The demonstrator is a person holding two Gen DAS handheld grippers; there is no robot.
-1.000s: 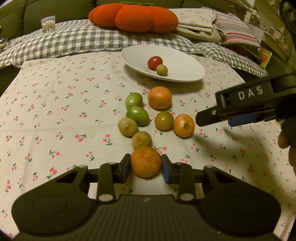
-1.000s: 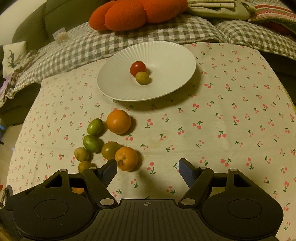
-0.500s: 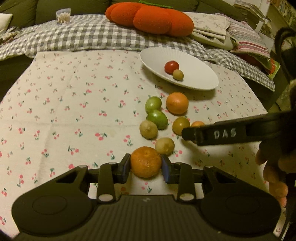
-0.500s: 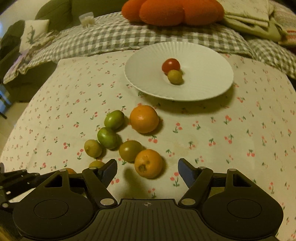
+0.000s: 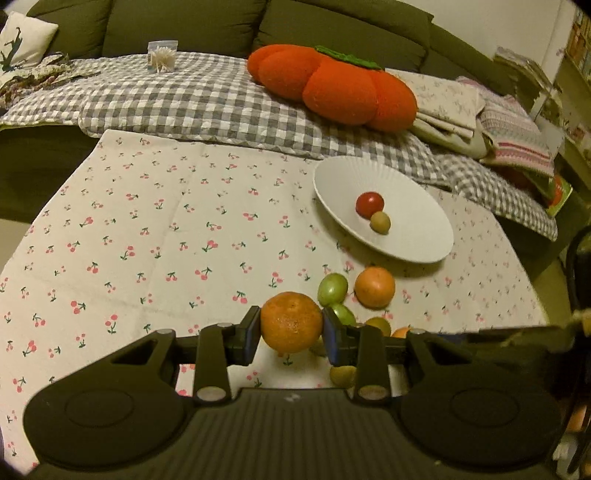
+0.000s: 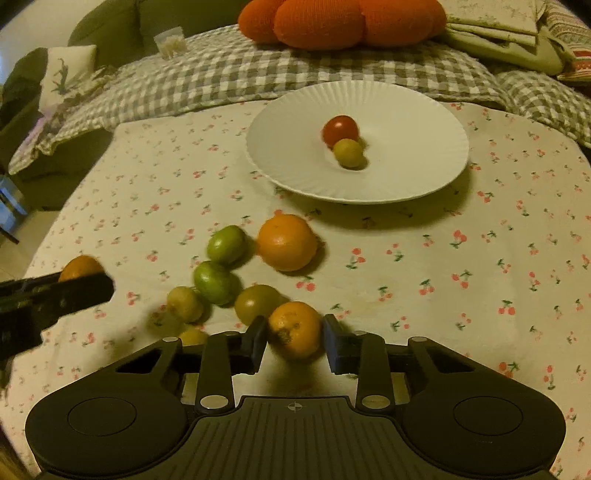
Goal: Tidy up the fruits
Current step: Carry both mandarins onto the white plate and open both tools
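Round orange mandarin with pitted skin (image 5: pixel 291 327) sits clamped between both blue-padded fingers of the left gripper (image 5: pixel 291 334), lifted clear of the cloth with its shadow below. Right wrist view shows the same mandarin (image 6: pixel 79 267) only as a sliver above the dark left gripper (image 6: pixel 55 295) at the left edge.

Second, smaller orange mandarin with a dark stem scar (image 6: pixel 294 328) lies on the cloth between the fingers of the right gripper (image 6: pixel 295 341); a gap shows at each pad, so the jaws bracket it without a grip. In the left wrist view that fruit is only an orange edge (image 5: pixel 400 332) behind the gripper body.

Right view lays out the loose cluster plainly: large round orange (image 6: pixel 287 242), two green oval fruits (image 6: pixel 226 244) touching each other, olive-green round fruit (image 6: pixel 256 302) touching the small mandarin, pale yellow-green small fruits (image 6: pixel 184 303) to the left. Left view hides half of these behind its fingers.

White ribbed round plate (image 6: pixel 406 177) sits beyond the cluster, holding a red cherry tomato (image 6: pixel 340 128) touching a small yellow-green fruit (image 6: pixel 348 152).

No readable writing in either view.

White tablecloth with red cherry print (image 5: pixel 166 240) covers the table. Behind it: grey-and-white checked blanket (image 5: pixel 184 99), orange pumpkin-shaped plush cushion (image 5: pixel 332 85), clear cup of toothpicks (image 5: pixel 162 55), olive-green sofa (image 5: pixel 184 26).
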